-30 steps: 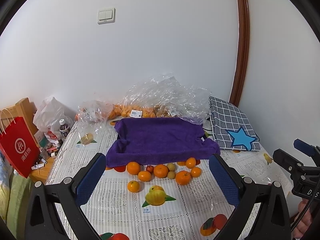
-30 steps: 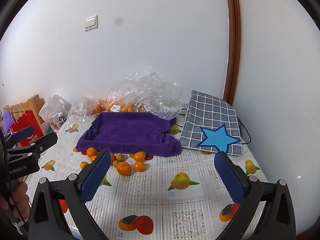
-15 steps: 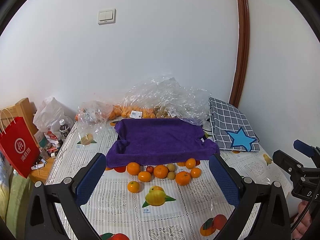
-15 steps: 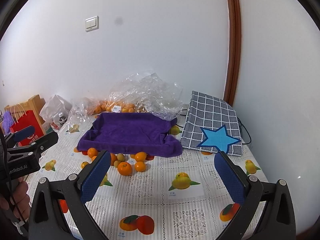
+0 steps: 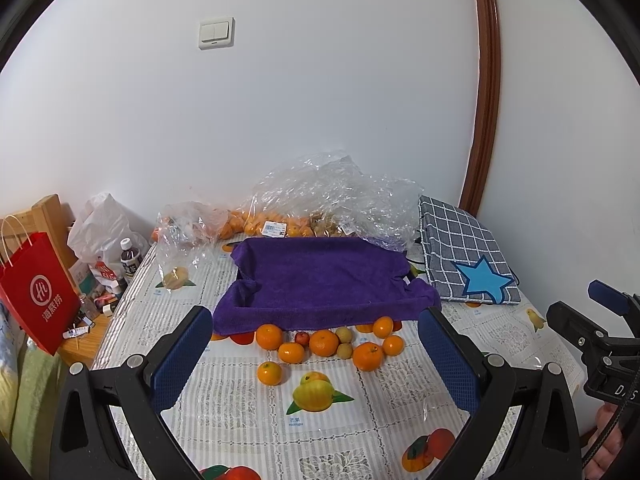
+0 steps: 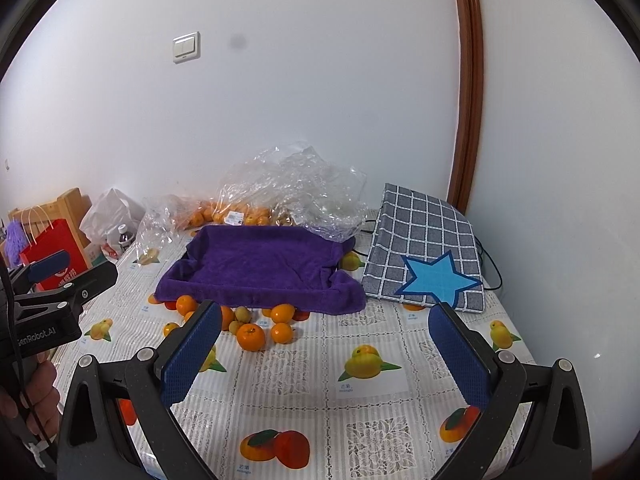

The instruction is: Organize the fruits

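Several loose oranges [image 5: 324, 343] [image 6: 251, 336], a small red fruit [image 5: 302, 337] and small yellow-green fruits [image 5: 344, 334] lie on the fruit-print tablecloth just in front of a tray lined with a purple towel [image 5: 324, 276] [image 6: 260, 264]. My left gripper [image 5: 316, 360] is open and empty, held above the table short of the fruits. My right gripper [image 6: 326, 352] is open and empty, to the right of the fruits. Each gripper shows at the edge of the other's view.
Clear plastic bags [image 5: 332, 200] with more oranges lie behind the tray against the wall. A checked cushion with a blue star [image 6: 424, 256] lies at right. A red paper bag [image 5: 36, 284], a bottle [image 5: 130, 260] and clutter stand beyond the table's left edge.
Both views have shifted only slightly; the scene sits a little lower in the right wrist view. Both grippers stay open and empty, and no fruit has moved.
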Demonstrator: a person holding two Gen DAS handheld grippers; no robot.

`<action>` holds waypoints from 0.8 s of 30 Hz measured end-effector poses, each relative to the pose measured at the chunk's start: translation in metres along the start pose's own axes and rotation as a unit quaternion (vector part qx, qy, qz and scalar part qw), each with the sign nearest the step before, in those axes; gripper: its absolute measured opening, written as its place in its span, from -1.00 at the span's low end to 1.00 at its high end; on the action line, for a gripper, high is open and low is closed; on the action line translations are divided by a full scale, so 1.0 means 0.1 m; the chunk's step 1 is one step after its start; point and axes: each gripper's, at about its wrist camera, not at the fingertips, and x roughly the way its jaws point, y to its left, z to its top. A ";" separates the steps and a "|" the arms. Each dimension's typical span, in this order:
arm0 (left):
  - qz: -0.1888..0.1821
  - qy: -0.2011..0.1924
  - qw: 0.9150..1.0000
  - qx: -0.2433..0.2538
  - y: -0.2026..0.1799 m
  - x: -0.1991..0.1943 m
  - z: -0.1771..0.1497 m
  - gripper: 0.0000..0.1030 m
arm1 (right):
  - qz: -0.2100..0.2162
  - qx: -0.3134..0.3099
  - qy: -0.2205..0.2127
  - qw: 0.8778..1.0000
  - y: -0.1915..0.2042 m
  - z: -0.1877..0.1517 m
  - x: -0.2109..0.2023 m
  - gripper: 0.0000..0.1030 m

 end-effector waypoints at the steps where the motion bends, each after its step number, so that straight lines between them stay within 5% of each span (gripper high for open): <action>1: 0.000 0.000 1.000 -0.001 -0.01 0.00 0.00 1.00 | 0.000 0.000 0.000 1.000 0.00 0.00 0.00 0.98; 24: 0.001 0.005 1.000 -0.008 0.19 0.08 -0.06 1.00 | 0.023 -0.002 0.001 1.000 0.07 -0.08 0.09 0.98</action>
